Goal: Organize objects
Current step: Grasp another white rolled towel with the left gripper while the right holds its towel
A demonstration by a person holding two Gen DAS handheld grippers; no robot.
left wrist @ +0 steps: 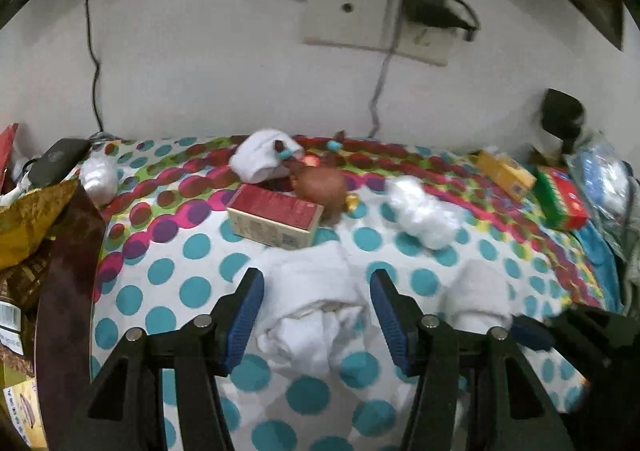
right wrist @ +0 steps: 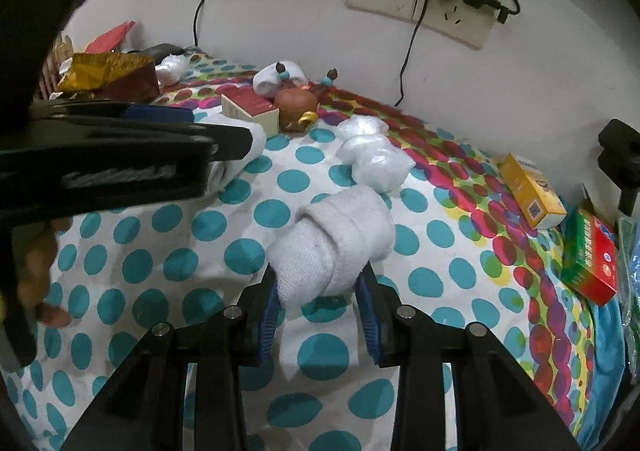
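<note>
the right gripper (right wrist: 318, 287) has its blue pads (right wrist: 370, 315) pinching the near end of a rolled sock (right wrist: 340, 239), which looks lifted off the dotted bed cover (right wrist: 168, 251), roughly over its middle (the far end sticks out past the fingertips, unsupported). the left gripper (left wrist: 316, 315) has its fingers spread wide around a second sock bundle (left wrist: 312, 311) that lies on the cover nearer the front edge; the pads (left wrist: 244, 315) do not seem to be touching it.

the step in hand looks like carrying the held sock to join the other soft things. the grip is only on the tail of the roll, so i would keep the squeeze firm and move level and slow, or the roll may slip or unwind. set it down fully on the cover before letting go.

for the left side, the loose bundle is wider than it is firm: i would lower until the pads straddle its thickest part, then close on the fold and not on a stray flap.

towards the wall edge sit a third sock (left wrist: 266, 159), a brown toy (left wrist: 320, 187) and a red box (left wrist: 276, 221) close together, with a plastic wad (left wrist: 424, 215) just right of them. a yellow box (right wrist: 532, 187) and a red-green box (right wrist: 592, 263) lie along the right edge. keep the carried sock clear of those.
</note>
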